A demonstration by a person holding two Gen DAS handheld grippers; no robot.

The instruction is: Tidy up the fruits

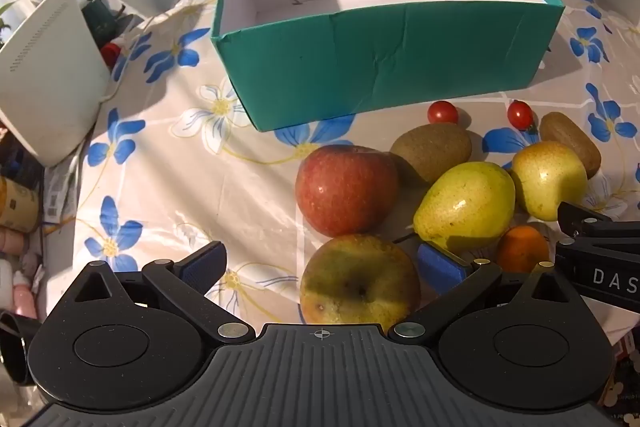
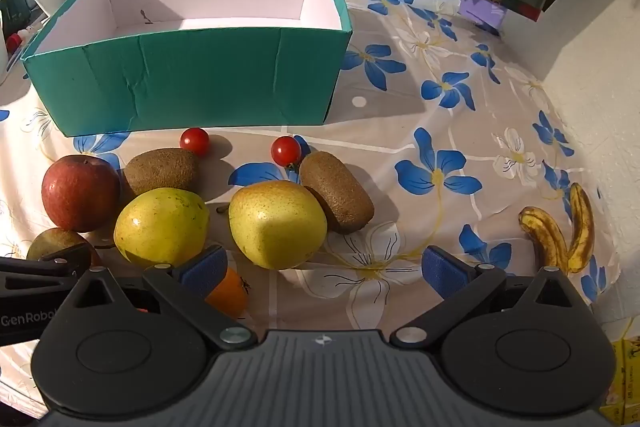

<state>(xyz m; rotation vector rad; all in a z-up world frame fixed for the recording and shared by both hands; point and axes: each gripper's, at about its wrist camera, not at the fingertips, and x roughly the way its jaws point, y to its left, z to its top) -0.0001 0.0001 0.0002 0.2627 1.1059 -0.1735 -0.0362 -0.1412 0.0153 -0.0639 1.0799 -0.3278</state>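
A teal box with a white, bare inside stands at the back of the table. In front of it lie a red apple, a greenish apple, two yellow pears, two kiwis, two cherry tomatoes and a small orange. My left gripper is open, hovering over the greenish apple. My right gripper is open just in front of the right pear, holding nothing.
Two spotted bananas lie at the right by a white wall. A white device leans at the left table edge. Curtains hang behind the box. The flowered tablecloth drapes over the edges.
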